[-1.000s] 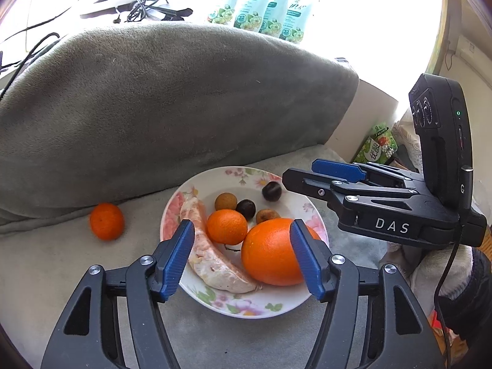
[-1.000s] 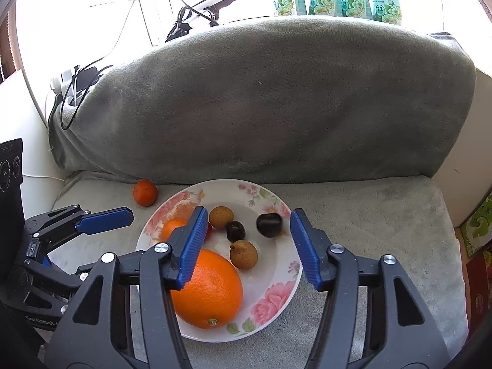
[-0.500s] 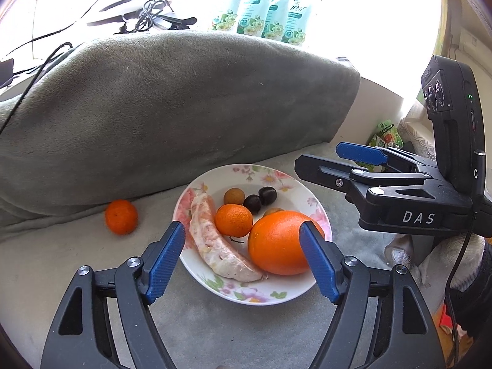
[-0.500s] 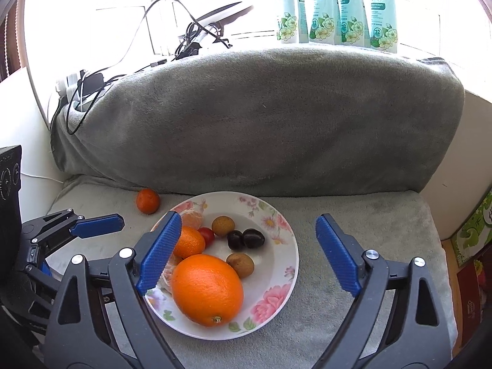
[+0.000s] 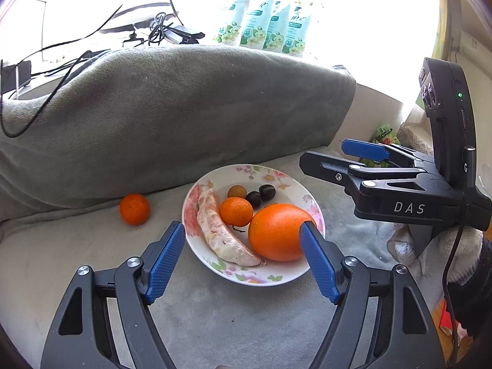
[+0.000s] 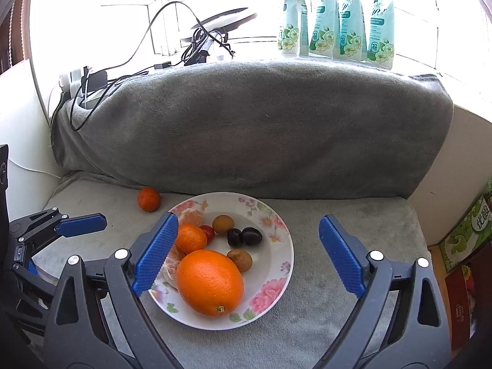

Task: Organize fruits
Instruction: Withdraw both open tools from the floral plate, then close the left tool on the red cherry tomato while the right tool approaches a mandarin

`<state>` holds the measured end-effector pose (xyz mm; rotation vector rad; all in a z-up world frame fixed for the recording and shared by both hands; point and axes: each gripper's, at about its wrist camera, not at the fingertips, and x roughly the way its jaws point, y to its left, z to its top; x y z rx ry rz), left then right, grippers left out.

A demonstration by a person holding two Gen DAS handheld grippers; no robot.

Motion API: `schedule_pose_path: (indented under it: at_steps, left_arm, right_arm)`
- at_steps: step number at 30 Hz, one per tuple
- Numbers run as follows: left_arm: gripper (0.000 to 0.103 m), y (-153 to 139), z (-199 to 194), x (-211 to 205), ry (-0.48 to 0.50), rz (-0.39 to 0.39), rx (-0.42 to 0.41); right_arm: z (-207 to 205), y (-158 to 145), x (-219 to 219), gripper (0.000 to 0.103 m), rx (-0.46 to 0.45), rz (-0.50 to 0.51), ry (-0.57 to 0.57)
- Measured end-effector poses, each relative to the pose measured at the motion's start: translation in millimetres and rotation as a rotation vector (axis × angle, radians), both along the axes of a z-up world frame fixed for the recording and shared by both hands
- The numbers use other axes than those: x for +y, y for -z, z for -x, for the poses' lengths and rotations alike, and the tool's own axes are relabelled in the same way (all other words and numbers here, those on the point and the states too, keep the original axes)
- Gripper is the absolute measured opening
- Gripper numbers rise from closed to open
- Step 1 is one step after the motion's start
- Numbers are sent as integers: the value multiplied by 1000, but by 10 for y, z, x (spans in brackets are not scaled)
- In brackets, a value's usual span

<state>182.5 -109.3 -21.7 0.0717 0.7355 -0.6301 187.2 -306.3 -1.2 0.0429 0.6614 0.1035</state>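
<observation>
A floral plate (image 5: 278, 276) (image 6: 276, 276) on the grey cushion holds a big orange (image 5: 278, 232) (image 6: 210, 281), a mandarin (image 5: 236, 211) (image 6: 190, 238), a peeled pomelo wedge (image 5: 220, 235), two dark plums (image 6: 244, 236), two longans and a small red fruit (image 6: 209, 232). A loose mandarin (image 5: 134, 209) (image 6: 149, 199) lies left of the plate. My left gripper (image 5: 243, 264) is open and empty, in front of the plate. My right gripper (image 6: 247, 256) is open and empty above the plate; it also shows at the right of the left wrist view (image 5: 347, 156).
A grey blanket-covered backrest (image 6: 261, 129) rises behind the plate. Detergent pouches (image 6: 336, 21) and tangled cables (image 6: 203, 46) sit on the sill behind it. A green box (image 6: 470, 230) stands at the right edge of the cushion.
Both grippers have pulled back and up from the plate, and both have opened wider. The fruits have not moved.
</observation>
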Motion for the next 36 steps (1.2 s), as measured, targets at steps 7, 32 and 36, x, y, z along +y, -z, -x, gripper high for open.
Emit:
schedule_pose_path:
  at_steps: [7,32,36]
  left_arm:
    - [77,-41,144,58,-14,-1,-12]
    - [77,43,754,733,-104,39,-22]
    - [77,85,903,871,-125,64,-13]
  right_arm:
    - [86,-38,48,95,-1,0,-10]
    - [262,-146,439,94,-18,-29,-157]
    - [226,-135,513,87,-3,-43,-191]
